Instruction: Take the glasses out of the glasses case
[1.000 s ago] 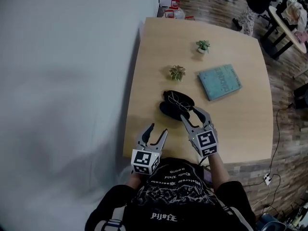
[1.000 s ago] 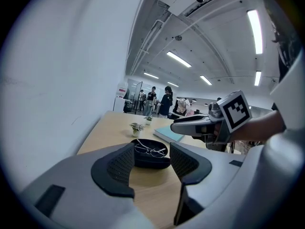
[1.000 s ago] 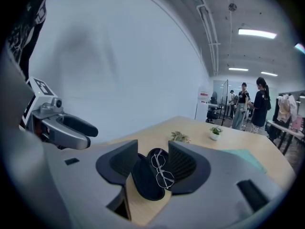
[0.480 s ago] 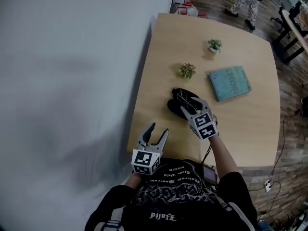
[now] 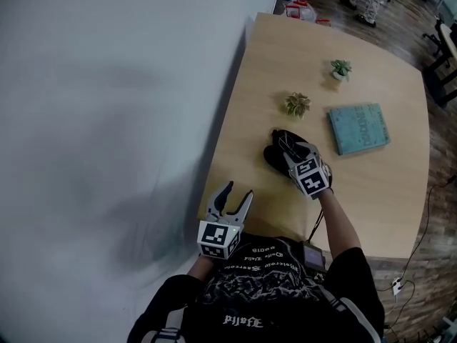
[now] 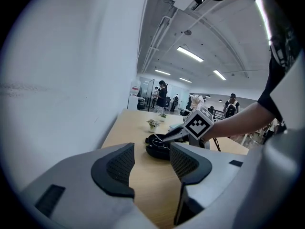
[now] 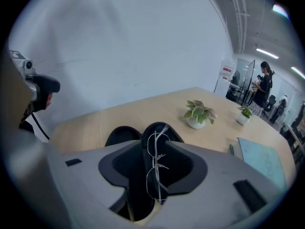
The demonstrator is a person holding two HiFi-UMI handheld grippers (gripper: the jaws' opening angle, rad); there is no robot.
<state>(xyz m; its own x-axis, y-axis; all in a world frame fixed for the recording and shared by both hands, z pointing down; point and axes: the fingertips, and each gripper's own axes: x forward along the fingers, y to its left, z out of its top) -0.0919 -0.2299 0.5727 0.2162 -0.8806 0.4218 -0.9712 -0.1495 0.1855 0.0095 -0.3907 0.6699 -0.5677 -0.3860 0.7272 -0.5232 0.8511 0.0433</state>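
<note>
An open black glasses case [image 5: 277, 154] lies on the wooden table [image 5: 371, 184], and thin wire-framed glasses [image 7: 154, 149] rest in it. My right gripper [image 5: 288, 147] is tilted down into the case. Its jaws have just been closing and stand on either side of the glasses, with a gap still showing at each pad, so the gripper is open. The left gripper view shows the case [image 6: 156, 148] with the right gripper [image 6: 165, 138] reaching into it. My left gripper [image 5: 239, 191] hovers open and empty over the table's near left corner.
Two small potted plants [image 5: 298, 104] [image 5: 340, 68] stand beyond the case, and a teal book [image 5: 358, 127] lies to their right. A pale wall [image 5: 107, 120] runs along the table's left edge. People stand far off in the room.
My right gripper has dropped forward and down onto the case, and its jaws now straddle the glasses. My left gripper has shifted only slightly.
</note>
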